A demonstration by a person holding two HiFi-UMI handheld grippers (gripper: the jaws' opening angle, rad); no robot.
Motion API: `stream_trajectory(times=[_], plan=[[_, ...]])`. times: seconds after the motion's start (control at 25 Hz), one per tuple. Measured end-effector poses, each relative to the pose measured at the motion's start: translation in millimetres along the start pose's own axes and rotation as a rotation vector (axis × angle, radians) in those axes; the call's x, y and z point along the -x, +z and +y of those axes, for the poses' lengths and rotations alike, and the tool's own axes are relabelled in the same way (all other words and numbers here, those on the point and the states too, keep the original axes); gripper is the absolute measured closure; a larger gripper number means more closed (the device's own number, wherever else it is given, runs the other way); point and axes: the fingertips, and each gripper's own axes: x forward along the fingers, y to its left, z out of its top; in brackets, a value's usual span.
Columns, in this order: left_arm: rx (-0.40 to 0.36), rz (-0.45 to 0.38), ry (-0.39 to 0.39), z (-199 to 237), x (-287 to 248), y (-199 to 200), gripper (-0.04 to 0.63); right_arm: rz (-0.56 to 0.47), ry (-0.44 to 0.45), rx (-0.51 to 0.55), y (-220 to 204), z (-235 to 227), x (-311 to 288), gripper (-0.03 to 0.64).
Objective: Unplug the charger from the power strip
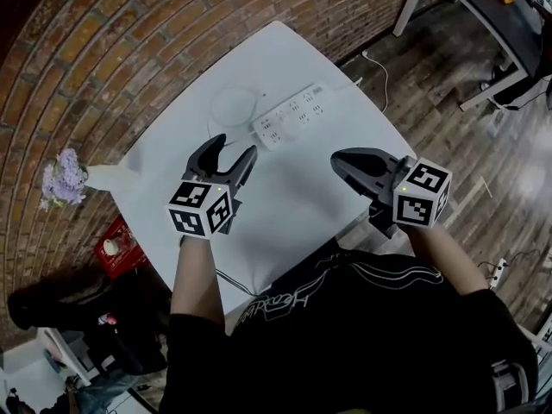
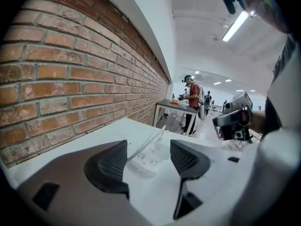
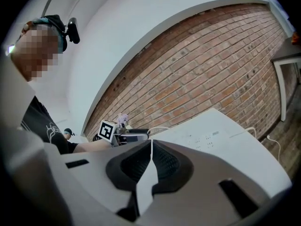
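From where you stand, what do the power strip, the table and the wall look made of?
Power strip: probably white moulded plastic, smooth with a slight sheen, socket holes cut into its face.
Table: flat, white, matte top; it could be laminate or painted board, the look leaves that open.
Wall: red-brown brick, rough-faced, with pale mortar lines between the courses.

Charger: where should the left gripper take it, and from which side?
Grip the charger by its raised body, across the sides, with the left gripper coming from above. It seems to stand up from the power strip, so it should pull straight up.
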Motion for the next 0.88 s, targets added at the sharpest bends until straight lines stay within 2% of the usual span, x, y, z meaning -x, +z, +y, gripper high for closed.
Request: stream_trajectory(times=[0.16,0.32,0.44,0.72,0.84,0.88], plan=[[0.004,0.039,-0.008,8,-28,-17,0.325,0.016,-0.011,-0.022,-6,-17,-15,0.618],[0.053,0.063,-0.034,11,-50,-36,0.325,0.023,-0.028,-0.024,-8,-31,-29,0.618],[0.099,0.065,-0.049,12,-63,-46,0.325,0.024,-0.043,0.015,-12,-42,-41,0.618],[0.145,0.105,-0.032,19,-88,-69,0.325,0.080,-0.106,0.149,-33,-65,-67,0.614],[0.152,0.120,-0.023,23,-94,-74,0.327,0.080,-0.117,0.148,-38,-69,-76,0.540],[0.154,0.126,-0.023,23,-96,-76,0.328,0.079,-0.124,0.148,-39,-71,-78,0.534]])
